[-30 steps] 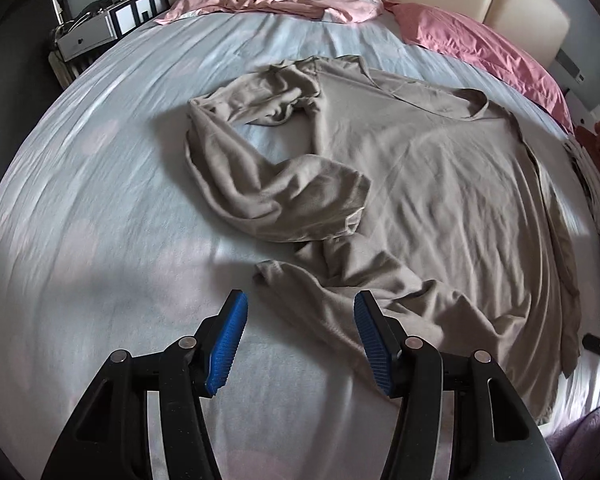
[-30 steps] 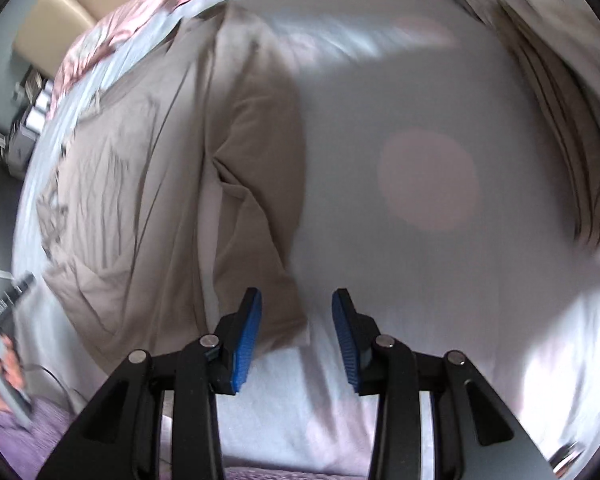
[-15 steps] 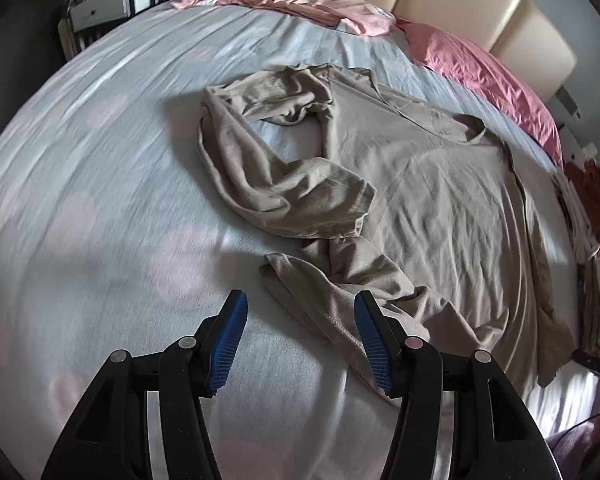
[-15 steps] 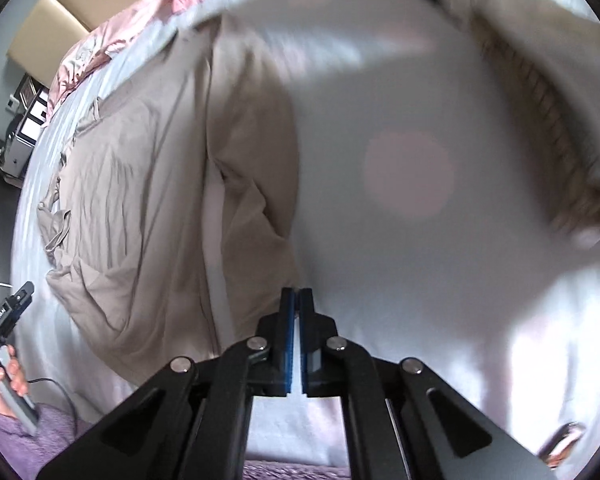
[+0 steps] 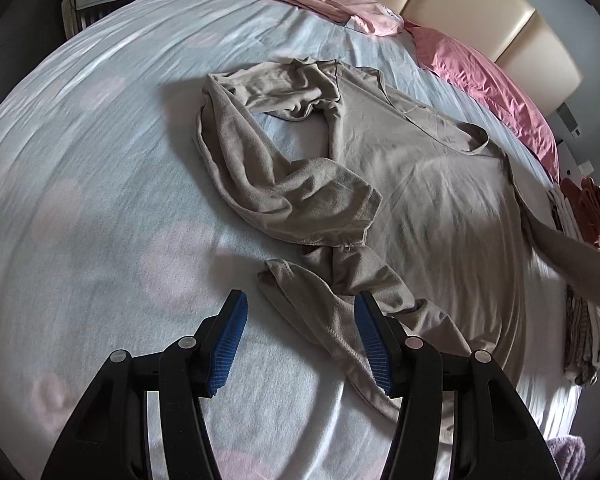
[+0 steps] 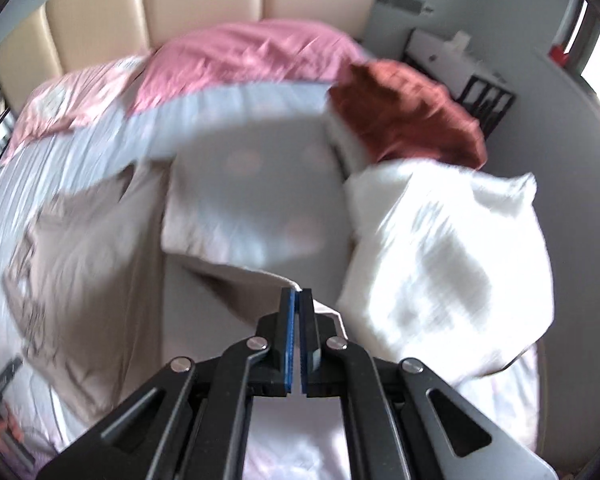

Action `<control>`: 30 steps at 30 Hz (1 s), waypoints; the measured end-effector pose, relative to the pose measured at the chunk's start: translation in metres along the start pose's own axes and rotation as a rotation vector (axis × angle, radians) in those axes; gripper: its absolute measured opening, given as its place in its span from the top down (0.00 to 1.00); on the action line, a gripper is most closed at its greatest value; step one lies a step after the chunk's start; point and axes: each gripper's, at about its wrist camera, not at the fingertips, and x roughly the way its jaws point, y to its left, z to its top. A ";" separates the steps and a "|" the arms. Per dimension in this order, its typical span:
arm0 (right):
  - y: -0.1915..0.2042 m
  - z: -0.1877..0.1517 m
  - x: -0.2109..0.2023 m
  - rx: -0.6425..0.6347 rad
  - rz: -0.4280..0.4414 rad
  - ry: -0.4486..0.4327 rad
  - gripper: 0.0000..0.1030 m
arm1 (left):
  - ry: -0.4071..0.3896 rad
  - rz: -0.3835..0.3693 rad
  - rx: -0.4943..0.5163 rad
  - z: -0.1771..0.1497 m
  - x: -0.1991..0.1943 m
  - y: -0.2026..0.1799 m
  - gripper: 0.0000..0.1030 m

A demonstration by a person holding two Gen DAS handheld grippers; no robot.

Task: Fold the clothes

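Left wrist view. A taupe long-sleeved top (image 5: pixel 432 184) lies spread on the pale bed sheet (image 5: pixel 100 184), its neckline toward the pink pillows (image 5: pixel 484 76) at the headboard. On the left of the body one sleeve (image 5: pixel 260 168) is bunched into a loose loop, its cuff end folded back onto itself; below it the hem corner (image 5: pixel 300 292) trails toward the camera in a twisted strip. The left gripper (image 5: pixel 302 338) hangs over that strip with its jaws spread — cloth lies between the blue pads but neither pad presses on it. At the far right a band of the same cloth (image 5: pixel 572 256) rises off the bed, blurred.

Right wrist view, blurred. The right gripper (image 6: pixel 298 300) has its pads pressed together on a thin edge of the top (image 6: pixel 84 256), which hangs from the tips in a taut sheet.

Handling, as a judgement: the fabric looks light, soft and limp, with no stiffness of its own — it will drape from whichever point holds it and drag its slack across the sheet. It seems neither slippery nor fragile, though a thin pinch may slip out under a quick pull. Hems, cuffs and seams, being doubled cloth, offer the surest hold; for the left gripper the near hem corner is the obvious place, with the looped sleeve to be straightened afterwards.
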 end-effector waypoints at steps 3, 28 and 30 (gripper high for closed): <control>-0.019 0.032 0.002 0.036 -0.072 -0.021 0.98 | 0.013 0.005 0.005 0.003 0.006 0.000 0.44; -0.130 0.079 0.143 0.184 -0.243 0.084 0.96 | 0.056 -0.011 -0.027 0.035 0.048 0.011 0.44; -0.127 0.076 0.127 0.173 -0.231 0.037 0.93 | 0.049 -0.023 -0.036 0.035 0.044 0.013 0.44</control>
